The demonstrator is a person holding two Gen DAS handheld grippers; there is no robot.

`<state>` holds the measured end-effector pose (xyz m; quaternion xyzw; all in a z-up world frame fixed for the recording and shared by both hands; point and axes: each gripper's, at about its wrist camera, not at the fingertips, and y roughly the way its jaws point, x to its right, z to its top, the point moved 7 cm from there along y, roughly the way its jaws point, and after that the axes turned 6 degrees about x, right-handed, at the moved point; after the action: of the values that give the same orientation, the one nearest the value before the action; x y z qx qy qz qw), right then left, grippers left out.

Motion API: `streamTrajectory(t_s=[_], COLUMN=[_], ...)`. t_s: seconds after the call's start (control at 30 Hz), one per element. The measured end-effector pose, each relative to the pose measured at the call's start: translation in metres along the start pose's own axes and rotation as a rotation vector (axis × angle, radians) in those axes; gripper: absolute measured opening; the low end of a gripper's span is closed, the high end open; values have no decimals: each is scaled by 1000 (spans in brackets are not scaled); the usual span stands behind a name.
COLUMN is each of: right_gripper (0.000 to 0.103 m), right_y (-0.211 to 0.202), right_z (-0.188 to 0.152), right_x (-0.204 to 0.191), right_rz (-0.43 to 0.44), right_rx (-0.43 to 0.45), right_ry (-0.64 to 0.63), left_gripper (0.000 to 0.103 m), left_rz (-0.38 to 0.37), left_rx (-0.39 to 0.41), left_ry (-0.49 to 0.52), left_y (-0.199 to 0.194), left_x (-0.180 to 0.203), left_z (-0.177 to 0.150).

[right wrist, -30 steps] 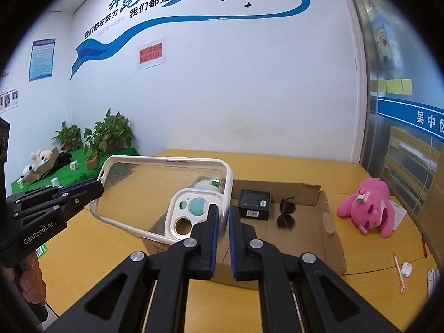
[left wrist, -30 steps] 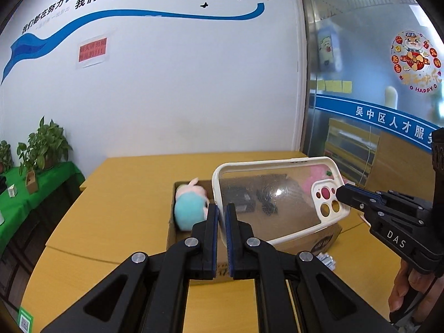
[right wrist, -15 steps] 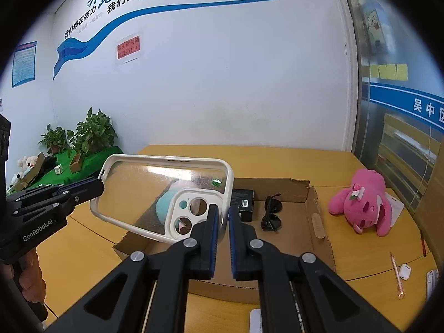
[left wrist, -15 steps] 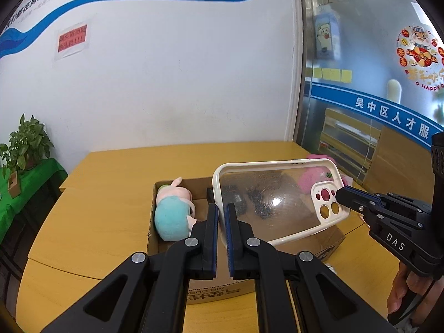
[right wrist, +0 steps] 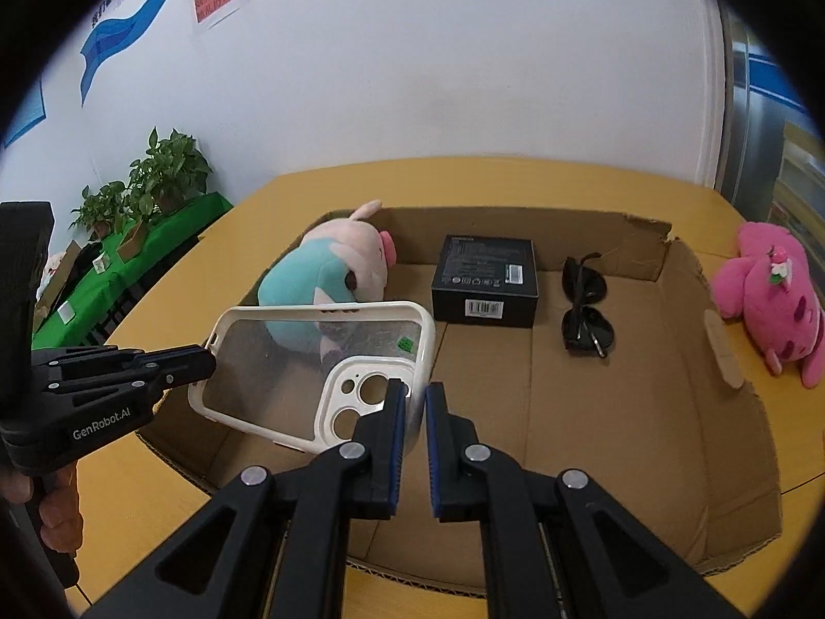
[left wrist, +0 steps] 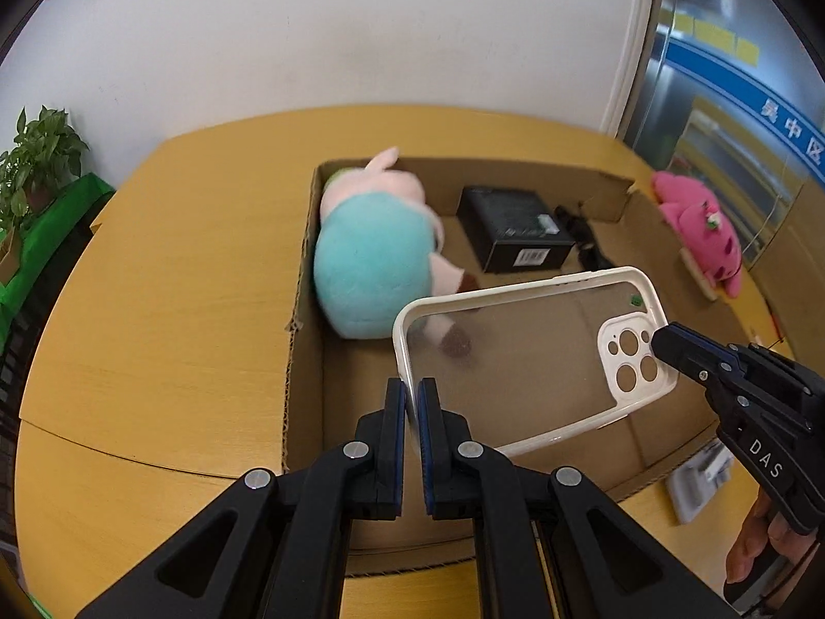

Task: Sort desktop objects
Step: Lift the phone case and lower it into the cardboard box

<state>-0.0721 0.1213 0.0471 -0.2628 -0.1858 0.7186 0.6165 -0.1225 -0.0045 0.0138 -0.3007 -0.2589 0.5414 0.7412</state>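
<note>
A clear phone case (left wrist: 531, 361) with a white rim hangs level over the open cardboard box (left wrist: 304, 278), held at both ends. My left gripper (left wrist: 411, 387) is shut on its plain end. My right gripper (right wrist: 414, 392) is shut on the corner by the camera cut-outs of the phone case (right wrist: 319, 356). Each gripper shows in the other's view: the right gripper (left wrist: 665, 343) at the right, the left gripper (right wrist: 206, 361) at the left. Inside the box (right wrist: 515, 216) lie a teal and pink plush pig (right wrist: 309, 278), a black carton (right wrist: 484, 278) and dark sunglasses (right wrist: 585, 309).
A pink plush toy (right wrist: 768, 289) lies on the yellow table just outside the box's right wall. A white flat item (left wrist: 701, 474) sits on the table by the box's near right corner. Potted plants (right wrist: 165, 170) stand on a green-covered side table at the left.
Both grippers have come down and forward with the phone case, from well above the table to just over the box. Both views now tilt down into the box.
</note>
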Motion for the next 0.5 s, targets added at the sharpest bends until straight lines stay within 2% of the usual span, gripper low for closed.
streamTrajectory(t_s=[0.2, 0.37, 0.5], right_gripper=[8, 8, 13], right_y=[39, 65, 81], right_z=[-25, -48, -64], right_x=[0, 2, 2], right_rz=[33, 24, 66], right_rx=[-147, -275, -365], right_ry=[73, 102, 139], left_gripper=[3, 3, 4], left_rz=[64, 106, 158], left_rx=[-127, -220, -217], left_ry=[26, 88, 105], left_y=[37, 59, 62], left_x=[-12, -10, -12], left_z=[-12, -23, -24])
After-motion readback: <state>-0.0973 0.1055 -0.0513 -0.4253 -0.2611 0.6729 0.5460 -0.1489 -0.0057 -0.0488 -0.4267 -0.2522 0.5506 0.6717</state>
